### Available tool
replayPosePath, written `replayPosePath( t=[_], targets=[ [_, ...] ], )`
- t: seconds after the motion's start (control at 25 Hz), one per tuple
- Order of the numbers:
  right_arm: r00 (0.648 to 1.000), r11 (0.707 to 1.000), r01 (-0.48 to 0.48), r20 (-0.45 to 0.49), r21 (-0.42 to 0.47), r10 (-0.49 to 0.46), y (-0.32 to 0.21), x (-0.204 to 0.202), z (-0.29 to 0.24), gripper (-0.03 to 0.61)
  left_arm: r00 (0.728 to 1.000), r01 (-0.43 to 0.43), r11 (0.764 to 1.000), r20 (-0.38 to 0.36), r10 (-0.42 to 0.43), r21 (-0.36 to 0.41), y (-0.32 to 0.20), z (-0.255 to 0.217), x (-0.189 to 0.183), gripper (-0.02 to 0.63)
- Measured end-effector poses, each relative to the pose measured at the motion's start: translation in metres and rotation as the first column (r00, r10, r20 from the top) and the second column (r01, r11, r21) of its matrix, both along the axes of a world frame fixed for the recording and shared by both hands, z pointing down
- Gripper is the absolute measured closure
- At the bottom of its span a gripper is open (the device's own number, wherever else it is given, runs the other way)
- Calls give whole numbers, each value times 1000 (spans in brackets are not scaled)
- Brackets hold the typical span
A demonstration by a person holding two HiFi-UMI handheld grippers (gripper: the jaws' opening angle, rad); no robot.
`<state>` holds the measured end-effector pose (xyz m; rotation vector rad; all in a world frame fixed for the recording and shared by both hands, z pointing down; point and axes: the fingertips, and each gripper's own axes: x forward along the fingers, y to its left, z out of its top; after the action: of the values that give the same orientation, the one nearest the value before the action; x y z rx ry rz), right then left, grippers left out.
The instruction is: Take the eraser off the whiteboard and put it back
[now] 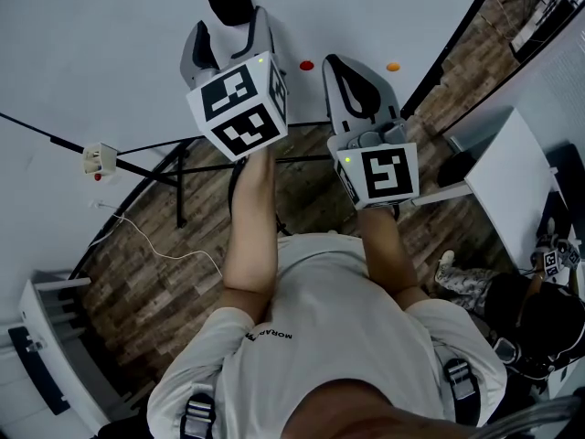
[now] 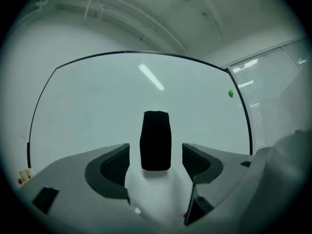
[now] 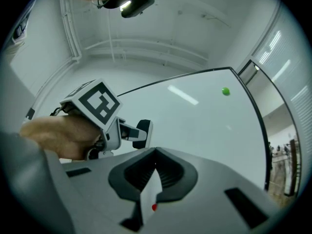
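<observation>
Flanking the black eraser (image 2: 156, 138) on the whiteboard (image 2: 87, 106), left gripper (image 2: 156, 161) jaws stand wide, pads clear. Right gripper (image 3: 155, 168) is pinched closed, empty.

Premises read as an office or laboratory test room, not a dwelling. Grounds: a large black-framed whiteboard (image 2: 97, 106) bearing small coloured magnets (image 1: 306, 65), its surface reflecting a ceiling strip light. Wood-pattern plank floor (image 1: 155, 273). Plain white walls, with exposed pipework (image 3: 146, 52) running below a white ceiling. Slatted window blinds (image 2: 273, 111) stand just beyond the board's right edge. A white worktop (image 1: 507, 176) stands at the right of the room. A socket block (image 1: 99, 158) hangs on a trailing cable at the left.
</observation>
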<state>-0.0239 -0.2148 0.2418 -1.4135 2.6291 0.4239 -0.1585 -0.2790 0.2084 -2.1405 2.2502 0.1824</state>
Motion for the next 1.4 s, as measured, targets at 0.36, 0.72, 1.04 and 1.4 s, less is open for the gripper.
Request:
replayPosePath(
  t=[0.36,0.72,1.04,1.4],
  targets=[
    [1000,1000,-7,18,1,7,-7,8,0,566,999,50,998,19,-50,-43,-19,4,0,290],
    [1000,1000,-11,13,1,11,-10,9,0,566,993,114,993,24,-113,-45,-30,1,-5,293],
    [1000,1000,-12,8,-3,12,-12,8,1,566,994,108,993,17,-108,-55,-36,1,-4,311],
    [1000,1000,-16,8,-7,16,-13,9,3,566,993,116,992,14,-116,-51,-39,3,-6,376]
  ],
)
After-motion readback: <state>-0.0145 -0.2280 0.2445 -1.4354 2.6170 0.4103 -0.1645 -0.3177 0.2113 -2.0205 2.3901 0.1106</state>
